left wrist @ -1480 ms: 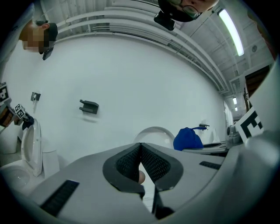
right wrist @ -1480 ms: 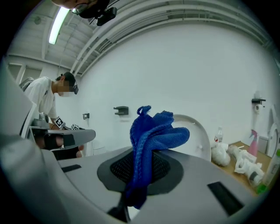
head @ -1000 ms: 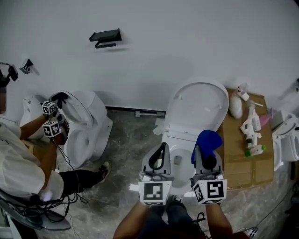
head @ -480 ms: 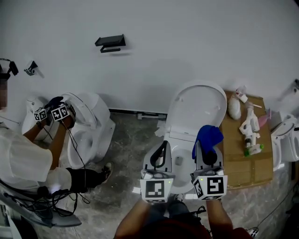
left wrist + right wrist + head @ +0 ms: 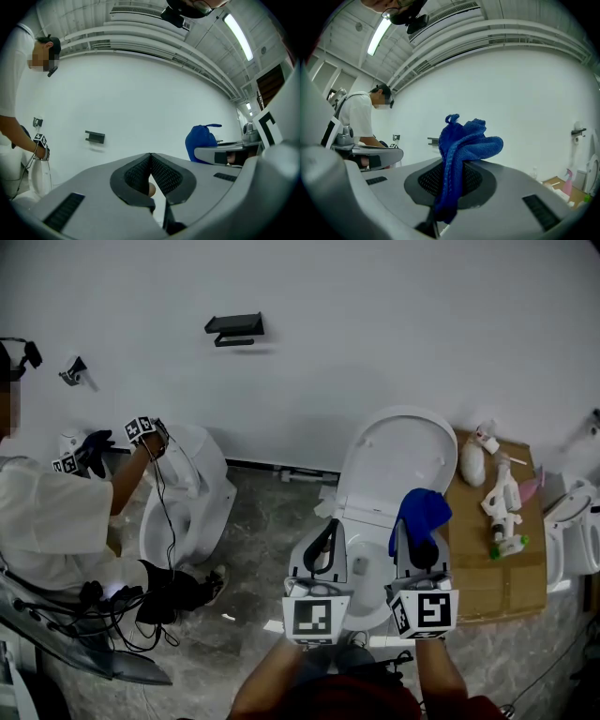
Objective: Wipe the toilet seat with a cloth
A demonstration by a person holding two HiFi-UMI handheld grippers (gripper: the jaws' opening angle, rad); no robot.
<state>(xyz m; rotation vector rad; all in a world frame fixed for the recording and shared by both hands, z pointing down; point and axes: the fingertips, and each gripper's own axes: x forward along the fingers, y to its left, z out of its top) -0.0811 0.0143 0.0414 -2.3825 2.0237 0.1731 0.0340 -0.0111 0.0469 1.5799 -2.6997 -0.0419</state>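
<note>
Over the toilet seat (image 5: 368,608), the blue cloth (image 5: 424,512) is seen clamped in the right tongs (image 5: 451,180), the left tongs (image 5: 151,173) shut on nothing; if gripped by only a fold, it could be dropped into the bowl (image 5: 359,563).

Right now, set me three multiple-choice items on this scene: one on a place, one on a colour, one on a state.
1. In the head view, on which side of the toilet below the claws does the cardboard sheet lie?
A) its left
B) its right
C) on its lid

2. The cloth in the right claw is:
A) red
B) white
C) blue

3. The left claw is:
A) shut and empty
B) wide open
C) shut on the cloth

Answers:
1 B: the sheet lies at the toilet's right in that view.
2 C: both claw views show it blue.
3 A: its pads meet at the tips with nothing gripped.
</note>
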